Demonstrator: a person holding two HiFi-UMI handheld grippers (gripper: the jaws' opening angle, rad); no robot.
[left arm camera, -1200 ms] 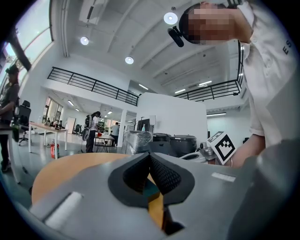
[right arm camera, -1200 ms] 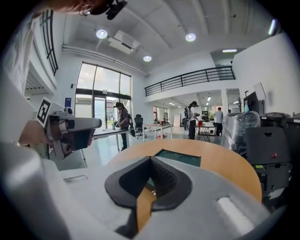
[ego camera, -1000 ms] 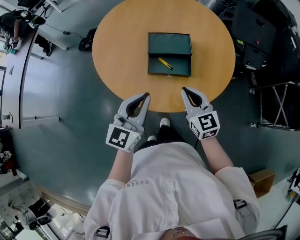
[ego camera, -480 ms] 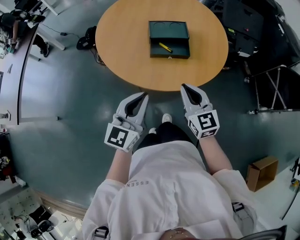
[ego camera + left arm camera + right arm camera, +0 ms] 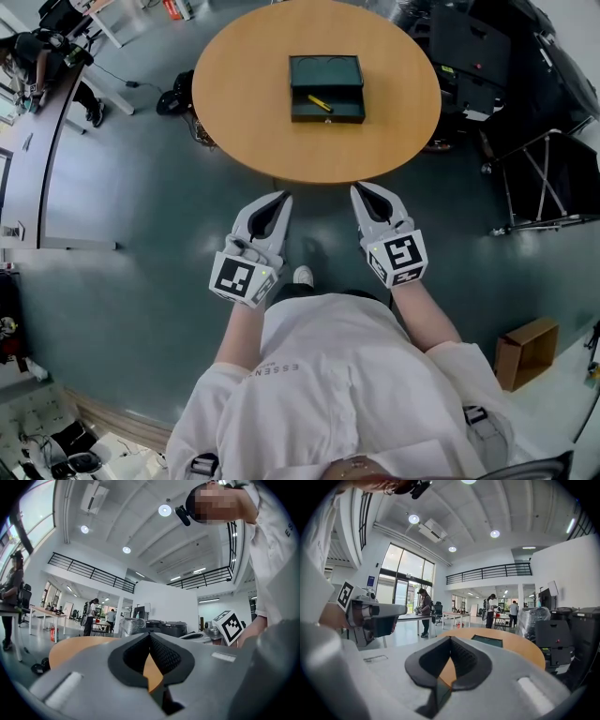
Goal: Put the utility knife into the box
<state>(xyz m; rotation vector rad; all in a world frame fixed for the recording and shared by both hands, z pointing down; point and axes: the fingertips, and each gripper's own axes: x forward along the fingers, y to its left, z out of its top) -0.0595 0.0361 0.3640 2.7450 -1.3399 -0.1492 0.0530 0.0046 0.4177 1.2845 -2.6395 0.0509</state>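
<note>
Wooden surface (image 5: 244,112) on grey floor (image 5: 141,244) bears one box (image 5: 325,73) at twelve o'clock, one utility knife (image 5: 320,103) inside; left hand-held gripper (image 5: 281,199) and right hand-held gripper (image 5: 361,190) are closed, empty.

We wore a white short-sleeved shirt (image 5: 347,375) with small grey lettering on the chest, a white shoe (image 5: 303,275), our left gripper (image 5: 284,197) and right gripper (image 5: 357,187) were pale grey shells with black-padded jaws, each bearing a black-and-white marker cube (image 5: 242,277)
</note>
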